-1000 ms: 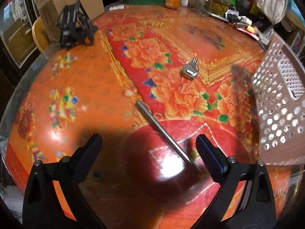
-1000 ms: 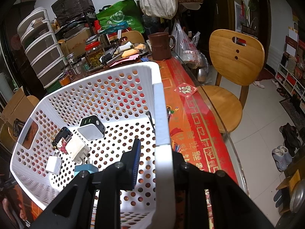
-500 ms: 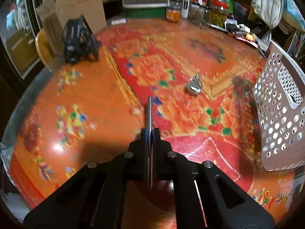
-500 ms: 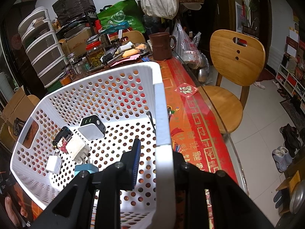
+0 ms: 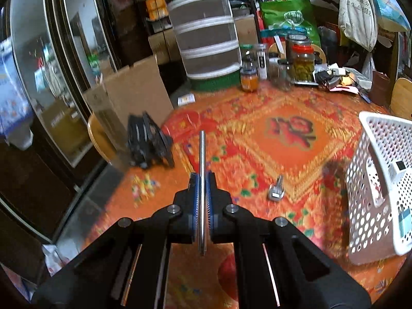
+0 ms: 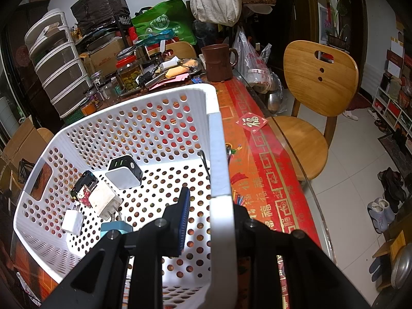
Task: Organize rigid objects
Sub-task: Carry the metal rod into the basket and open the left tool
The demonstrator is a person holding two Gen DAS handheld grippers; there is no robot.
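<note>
Left claw (image 5: 202,188) clenching a thin metal rod (image 5: 202,170) above the table (image 5: 283,139), off to one side of the white basket (image 6: 154,118). Right claw (image 6: 203,206) gripping the basket's near wall, pads pinching the rim. Already lying inside the basket: several chargers (image 6: 123,172). Still waiting on the table beside the basket: a small metal plug (image 5: 276,189). Judging from this, sorting mostly done, with rod and plug left.

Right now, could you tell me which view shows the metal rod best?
The left wrist view: the metal rod runs full length between the shut pads of the left gripper, lifted above the table. The right wrist view shows none of it, only the right gripper clamping the basket rim.
</note>
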